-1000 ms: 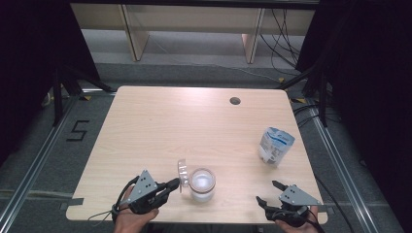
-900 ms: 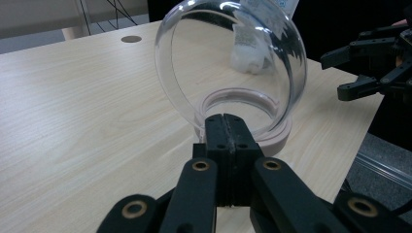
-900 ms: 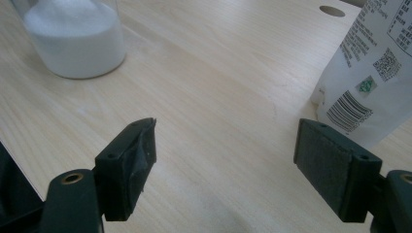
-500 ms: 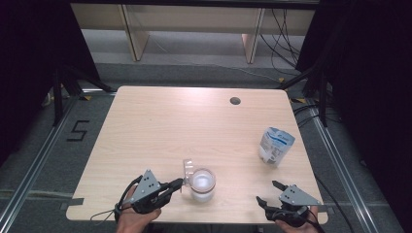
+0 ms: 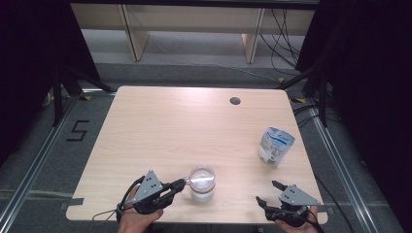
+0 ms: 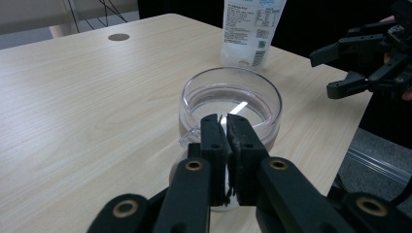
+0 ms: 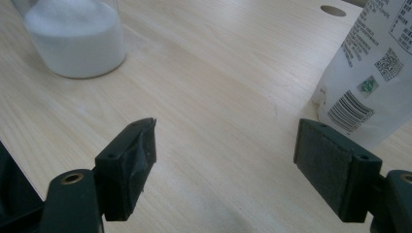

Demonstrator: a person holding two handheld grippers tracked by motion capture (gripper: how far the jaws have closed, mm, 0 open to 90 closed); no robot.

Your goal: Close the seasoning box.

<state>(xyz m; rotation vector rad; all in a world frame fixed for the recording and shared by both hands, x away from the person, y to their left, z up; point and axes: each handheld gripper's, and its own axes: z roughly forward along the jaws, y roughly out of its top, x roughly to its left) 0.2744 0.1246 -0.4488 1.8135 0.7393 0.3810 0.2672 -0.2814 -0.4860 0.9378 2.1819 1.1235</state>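
Between the left gripper's (image 6: 226, 127) nearly closed jaws, which are just easing apart, a thin clear tab on the jar's (image 5: 201, 183) rim is sitting, near the table's (image 5: 160, 121) front edge. Right gripper (image 5: 271, 192) is hovering wide open and empty at the front right corner, pouch (image 5: 275, 146) just beyond.

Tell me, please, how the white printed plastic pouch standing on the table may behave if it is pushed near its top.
The white printed plastic pouch stands upright on a narrow base, so it would probably tip rather than slide. Its thin film sides look soft and would likely dent. The smooth surface may be slippery.
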